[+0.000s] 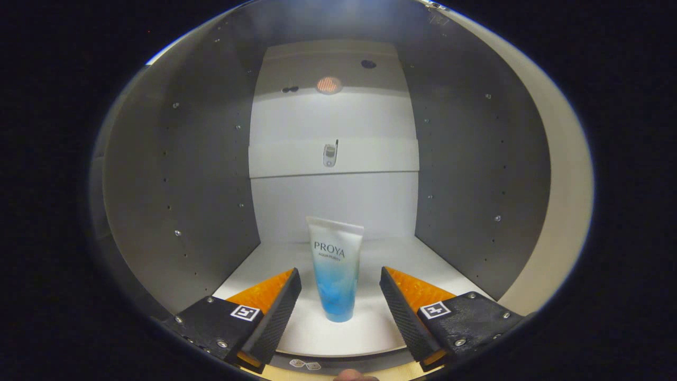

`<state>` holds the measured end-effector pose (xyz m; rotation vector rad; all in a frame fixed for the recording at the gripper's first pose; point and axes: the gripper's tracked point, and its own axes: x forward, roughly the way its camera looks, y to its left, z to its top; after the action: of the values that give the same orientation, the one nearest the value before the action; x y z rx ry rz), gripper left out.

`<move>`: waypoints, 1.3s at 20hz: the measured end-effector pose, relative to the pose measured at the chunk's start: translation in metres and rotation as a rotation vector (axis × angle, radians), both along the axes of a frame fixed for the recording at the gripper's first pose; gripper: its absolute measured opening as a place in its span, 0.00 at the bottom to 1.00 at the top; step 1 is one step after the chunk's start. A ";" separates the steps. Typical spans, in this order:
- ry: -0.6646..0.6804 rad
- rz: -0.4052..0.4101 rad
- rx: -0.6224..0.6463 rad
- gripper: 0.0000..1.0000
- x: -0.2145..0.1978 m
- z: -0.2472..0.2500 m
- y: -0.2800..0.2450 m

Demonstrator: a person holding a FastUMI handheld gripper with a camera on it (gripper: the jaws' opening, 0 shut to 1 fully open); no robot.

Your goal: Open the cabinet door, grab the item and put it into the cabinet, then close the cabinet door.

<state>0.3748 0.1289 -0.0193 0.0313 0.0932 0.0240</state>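
A white-and-blue cosmetic tube [335,269] stands upright on its cap on the white floor of the open cabinet [423,254]. My gripper [340,283] is open. Its two fingers flank the tube with a gap on each side and neither touches it. The tube's cap end sits level with the fingertips, a little way in from the cabinet's front edge. The cabinet door does not show here.
Grey side walls [180,174] close in on both sides. A white shelf [333,159] crosses the back wall above the tube. A pale cabinet edge [560,174] curves down the right. A fingertip [351,375] shows at the bottom.
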 end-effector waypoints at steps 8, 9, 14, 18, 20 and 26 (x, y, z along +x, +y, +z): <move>-0.030 0.028 0.035 0.94 -0.097 0.035 0.012; -0.029 0.017 0.032 0.94 -0.114 0.037 0.011; -0.026 0.083 0.055 0.94 -0.200 0.043 0.018; -0.046 0.115 0.075 0.94 -0.275 0.049 0.014; -0.025 0.181 0.121 0.94 -0.313 0.046 0.024; -0.017 0.245 0.139 0.94 -0.395 0.052 -0.009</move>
<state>-0.0199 0.1202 0.0327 0.1589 0.0783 0.2754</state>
